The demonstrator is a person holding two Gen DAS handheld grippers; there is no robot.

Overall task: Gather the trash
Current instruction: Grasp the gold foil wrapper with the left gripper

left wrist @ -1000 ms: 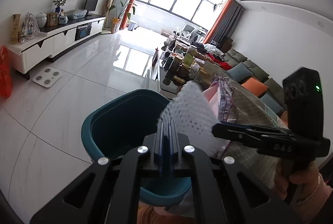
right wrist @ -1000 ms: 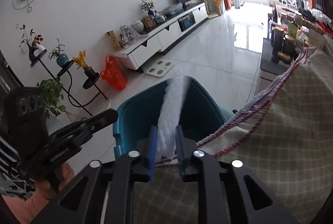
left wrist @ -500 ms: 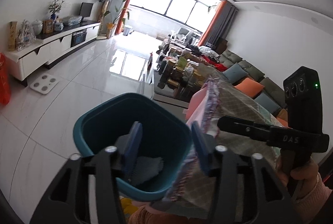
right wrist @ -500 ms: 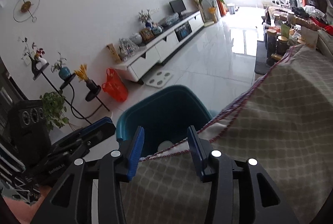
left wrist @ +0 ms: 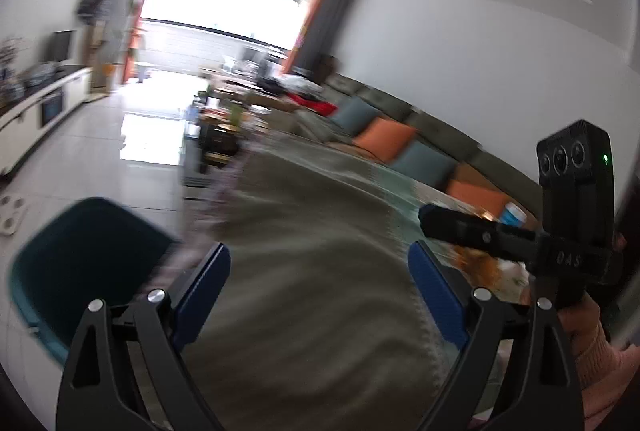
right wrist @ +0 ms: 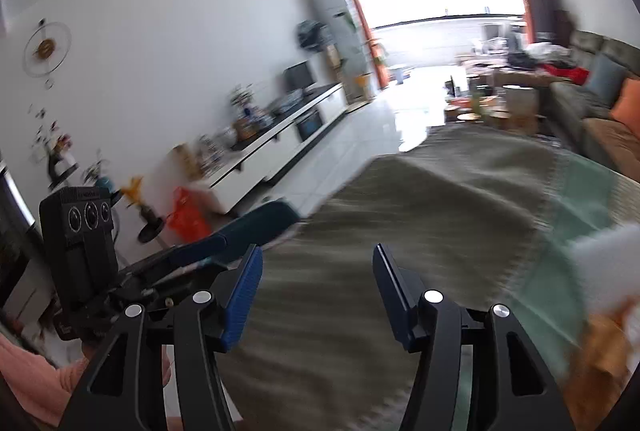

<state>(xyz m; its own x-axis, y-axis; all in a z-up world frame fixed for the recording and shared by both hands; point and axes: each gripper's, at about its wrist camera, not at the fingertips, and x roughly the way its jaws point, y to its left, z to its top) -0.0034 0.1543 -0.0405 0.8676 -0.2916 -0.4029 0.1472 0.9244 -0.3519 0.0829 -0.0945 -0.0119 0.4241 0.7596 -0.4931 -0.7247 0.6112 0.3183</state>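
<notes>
**Mia:** Since nothing sits between its blue pads, why is the left gripper [left wrist: 318,295] spread so wide?

**Dad:** Its jaws are opening right now, and they hold nothing. I think wide jaws make it easy to slip around the next bit of trash.

**Mia:** And the right gripper [right wrist: 318,297]?

**Dad:** It is about half wide, also opening, also holding nothing. Only the grey cloth [right wrist: 420,199] on the table shows between its fingers, and the pads do not press on it.

**Mia:** Where does the trash go?

**Dad:** Into the blue-green bin [left wrist: 80,263]. It stands on the floor just beside the table edge, low at the left. I think it is kept there so trash can drop straight down from the table into it.

**Mia:** Is there more trash?

**Dad:** Look to the right end of the table, past the cloth, where the glass top [right wrist: 580,191] is bare. Something white [right wrist: 604,255] and something orange [right wrist: 604,343] lie there. They are too blurry to name, but they may be the next things to pick up.

**Mia:** Why are both grippers pointing over the table?

**Dad:** I guess because that is where the mess is. Both point a bit downward, toward the table top.
</notes>
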